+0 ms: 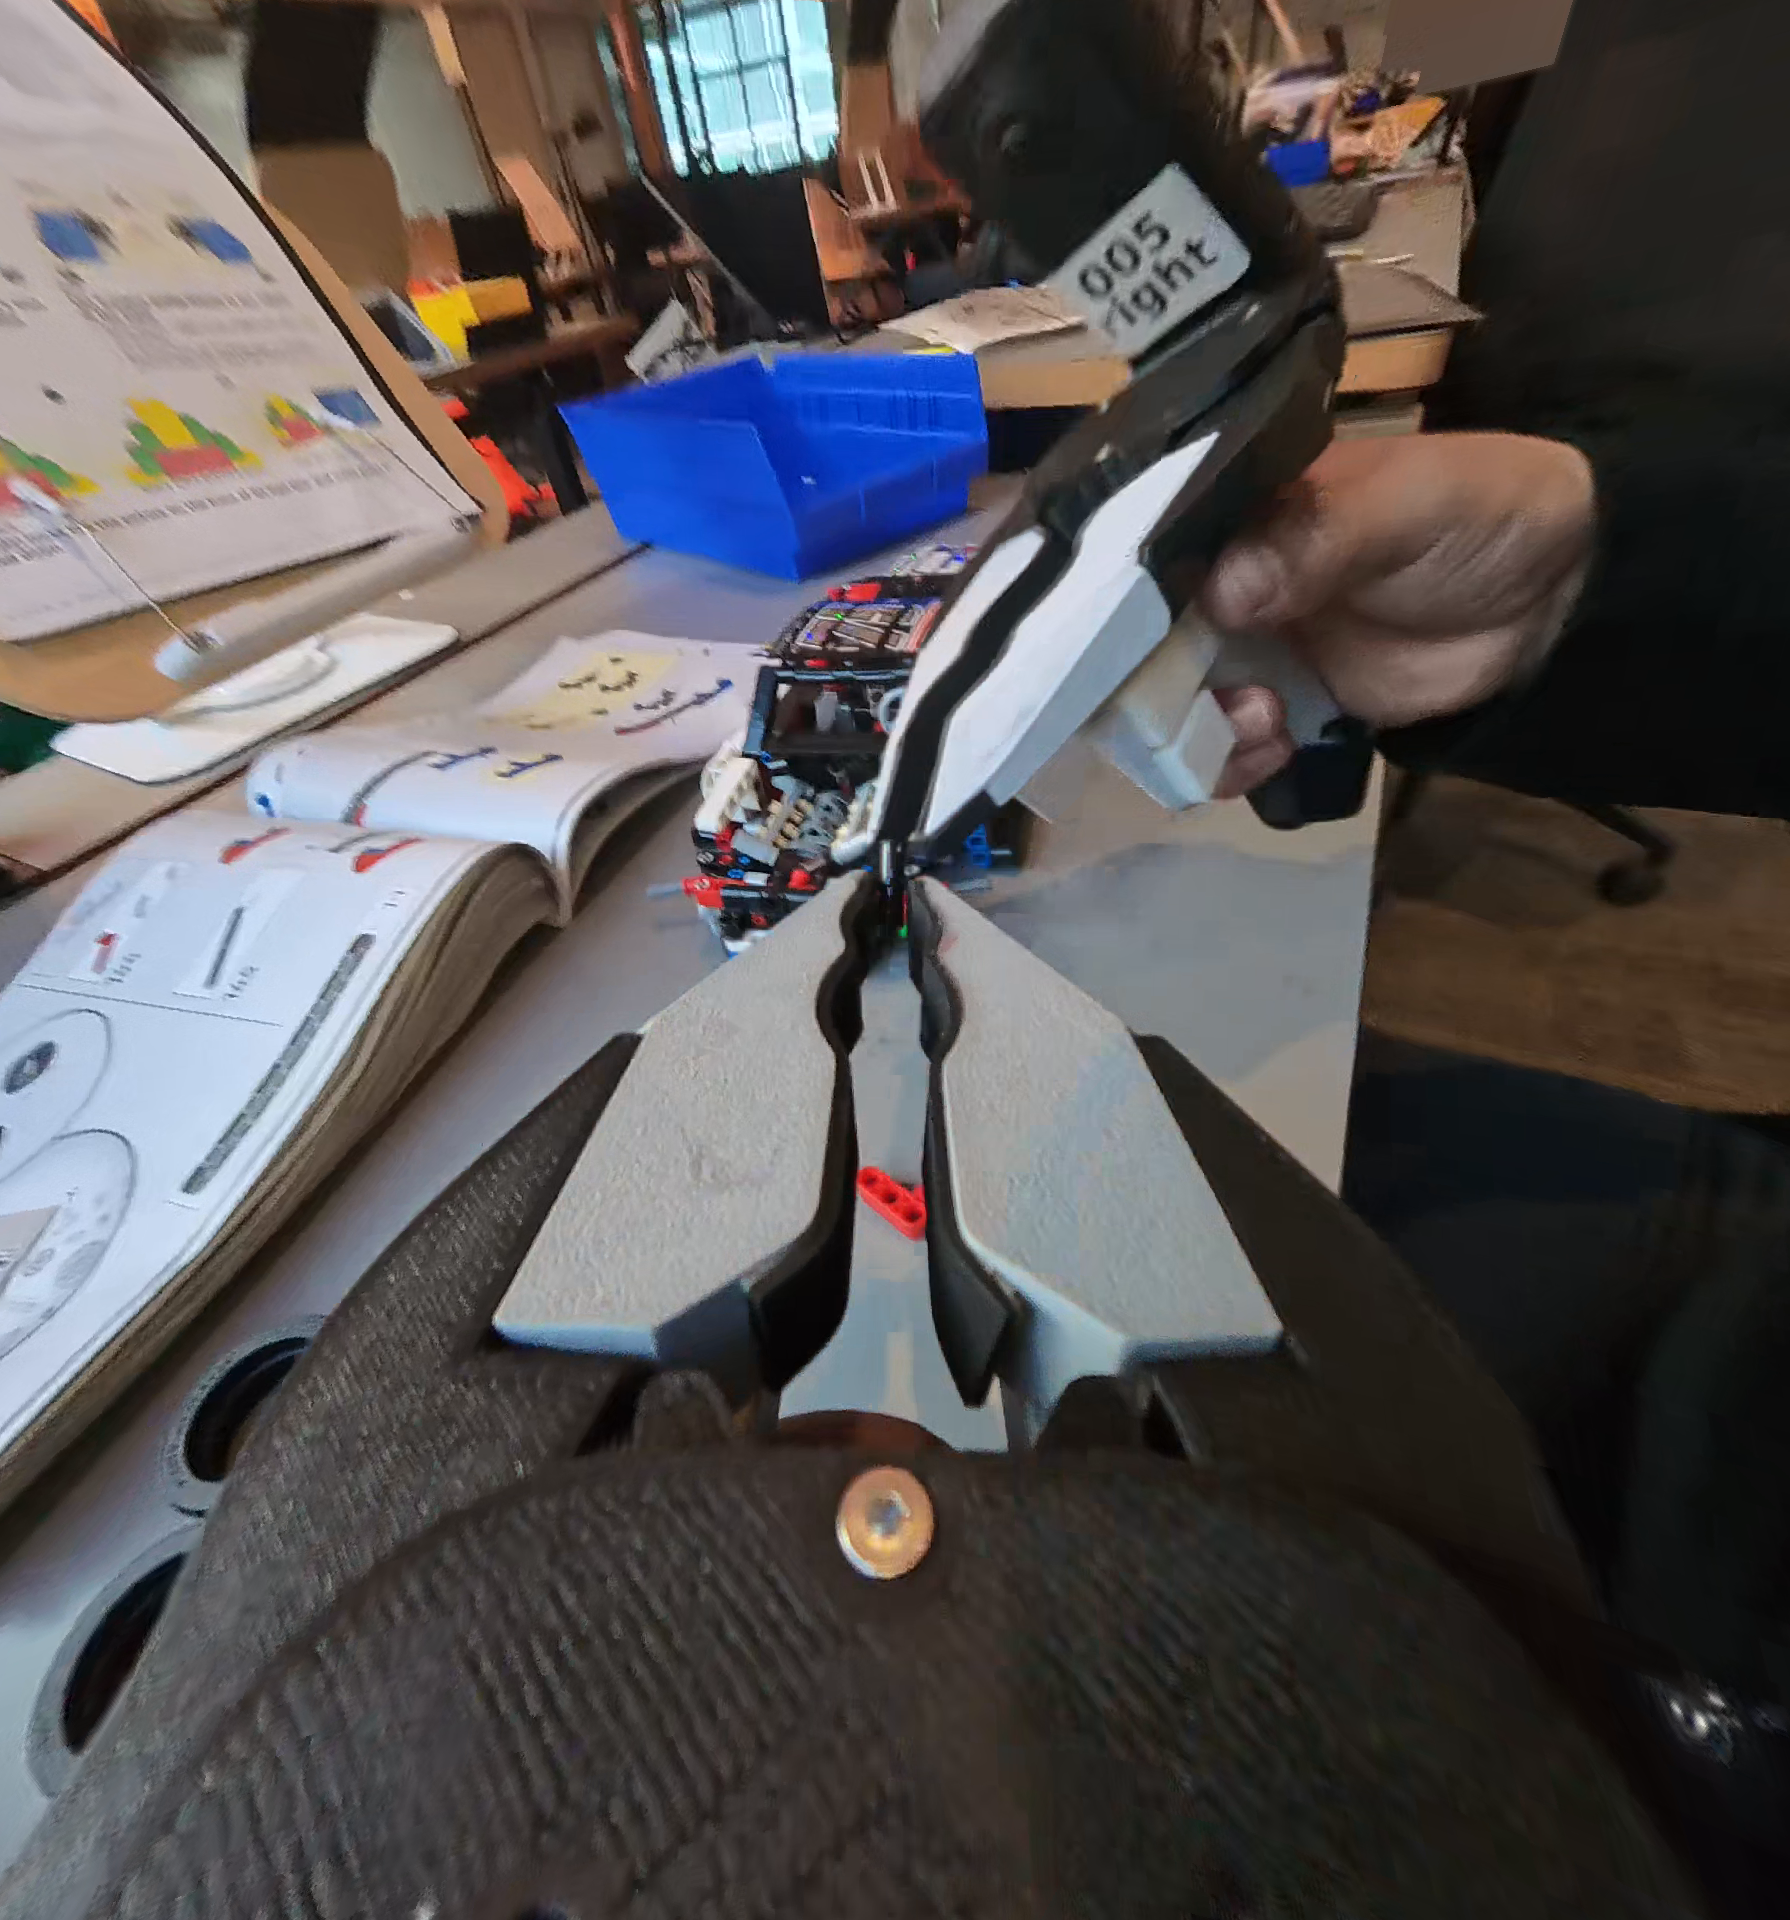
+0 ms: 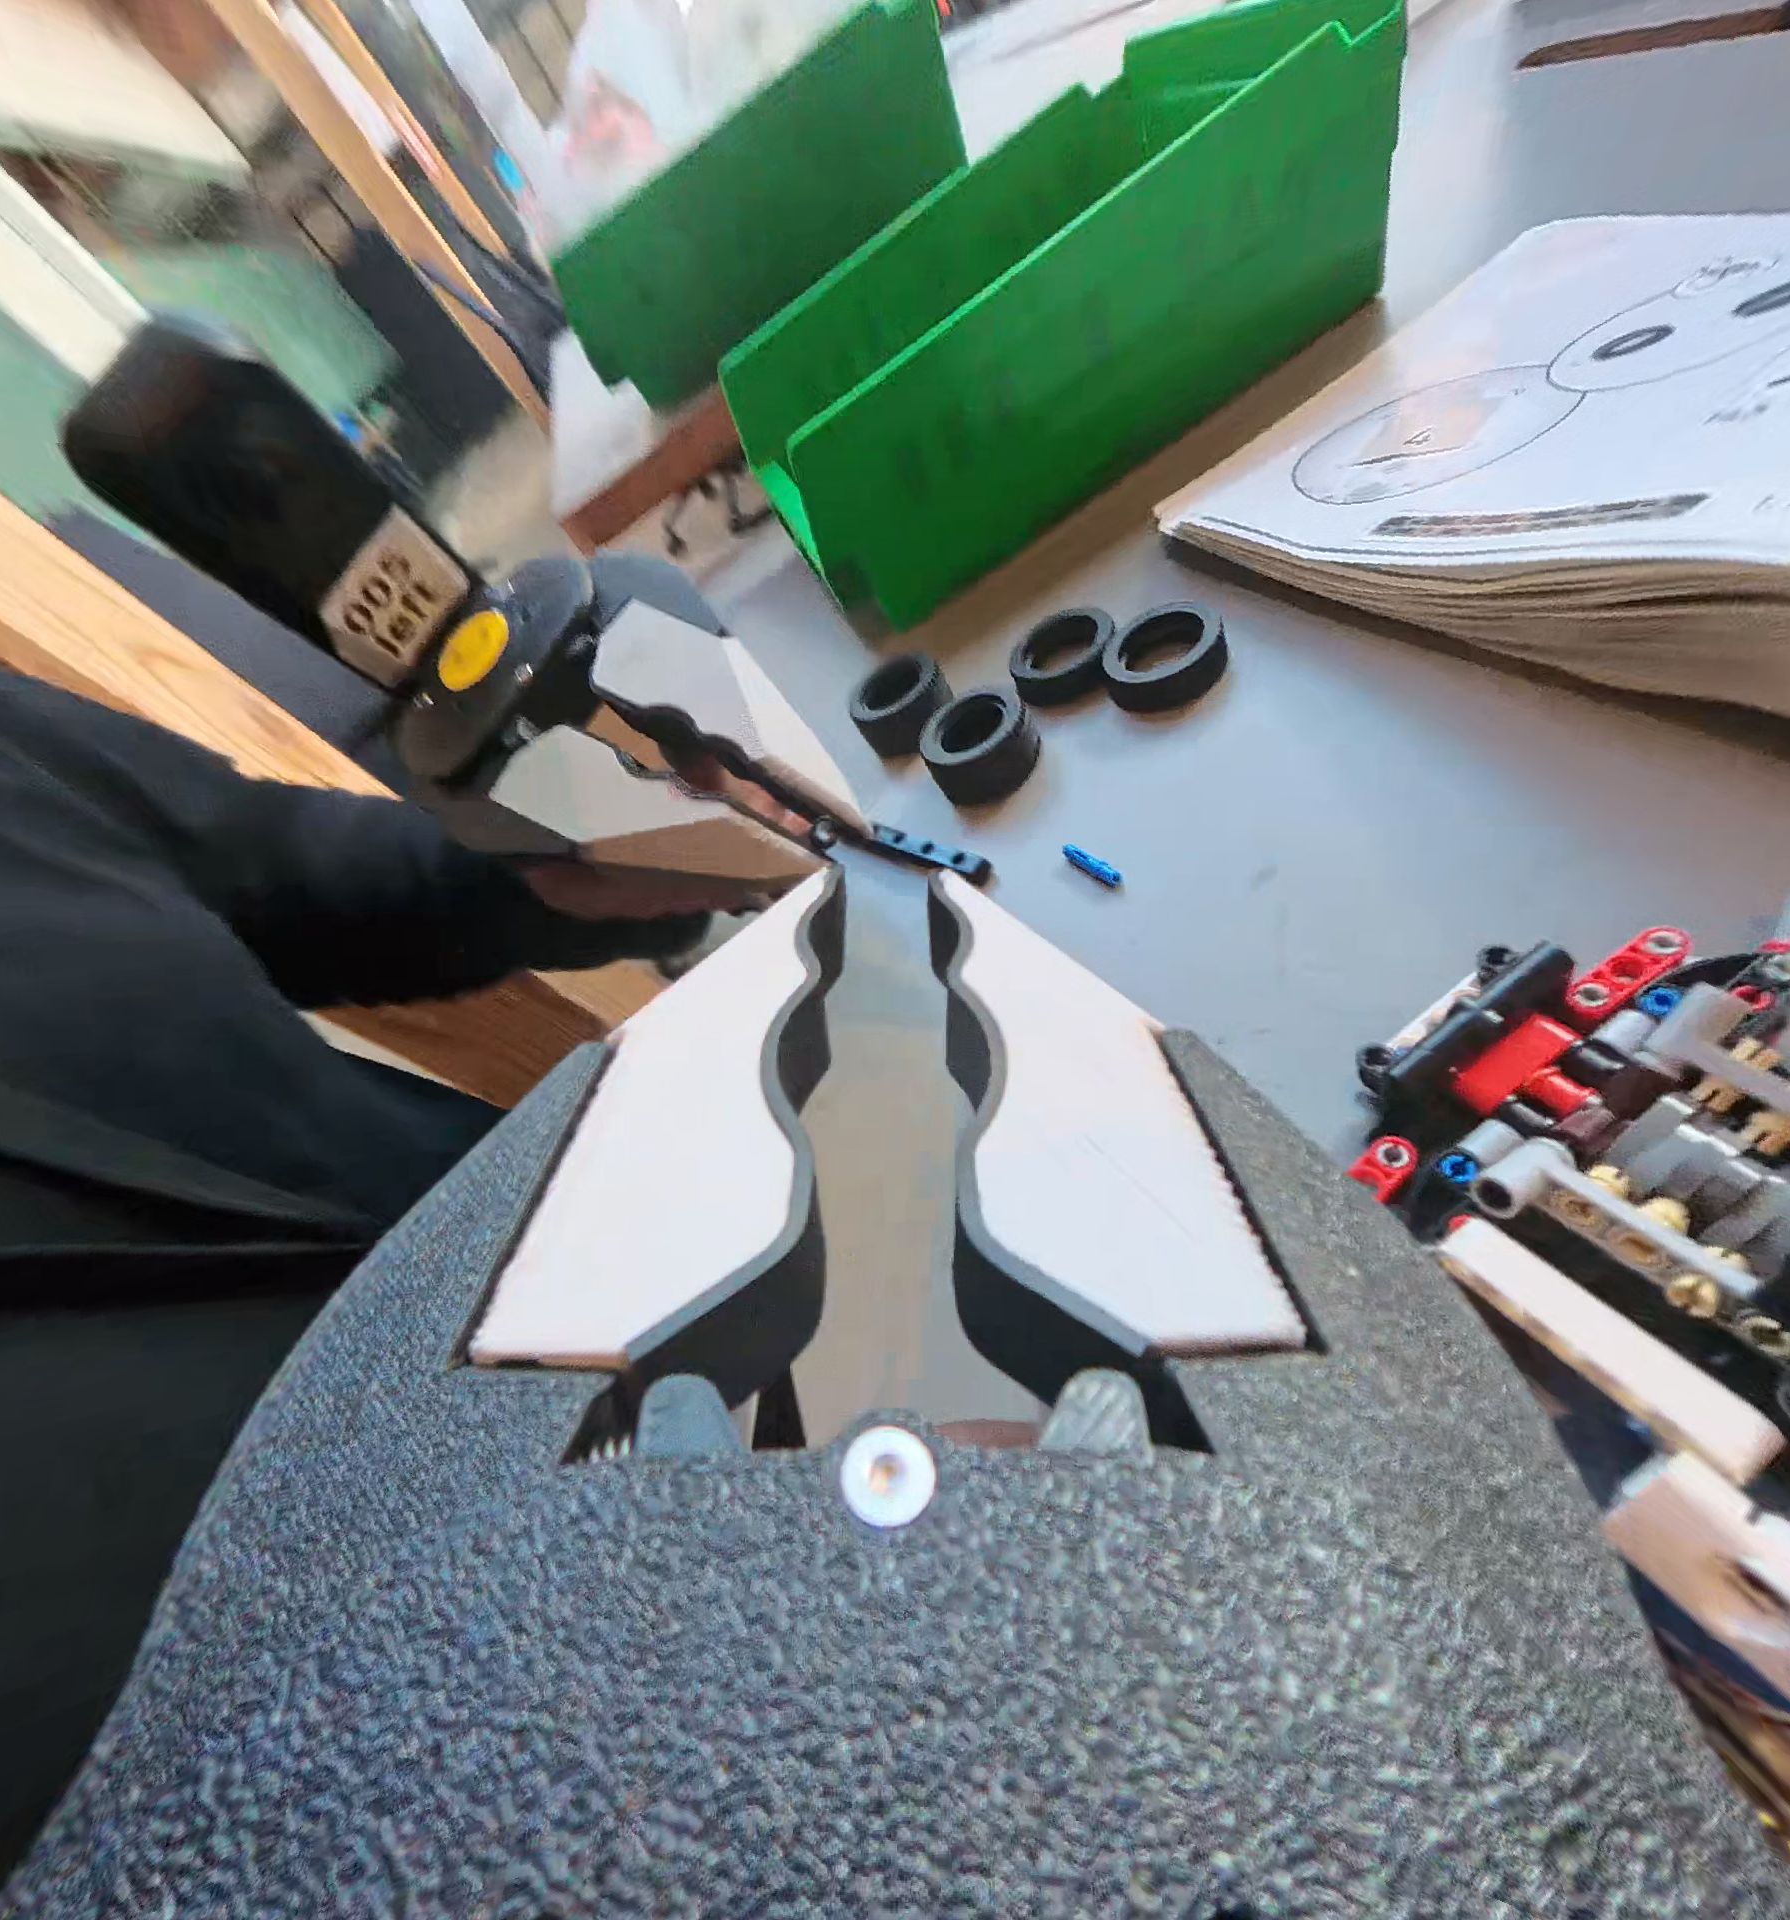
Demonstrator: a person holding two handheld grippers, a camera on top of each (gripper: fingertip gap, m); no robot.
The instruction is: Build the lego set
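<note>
My left gripper (image 1: pixel 886 899) is shut on a short black beam (image 2: pixel 927 852), which sticks out sideways from its tips above the grey table (image 2: pixel 1286 831). It also shows in the right wrist view (image 2: pixel 829 831). My right gripper (image 2: pixel 886 883) has its jaws a little apart and empty, tips right at the beam's free end. In the left wrist view it (image 1: pixel 886 847) comes down from the upper right, tip to tip with the left. The partly built black, red and white Lego car (image 1: pixel 818 748) (image 2: pixel 1597 1143) lies just behind.
The open instruction book (image 1: pixel 247 987) (image 2: pixel 1597 468) lies beside the car. Several black tyres (image 2: pixel 979 743), a blue pin (image 2: pixel 1090 864) and a red angled piece (image 1: pixel 891 1200) lie loose on the table. Green bins (image 2: pixel 1026 364), a blue bin (image 1: pixel 787 457) and a monitor (image 1: pixel 143 312) stand behind. Left and right tips are no more than a few centimetres apart.
</note>
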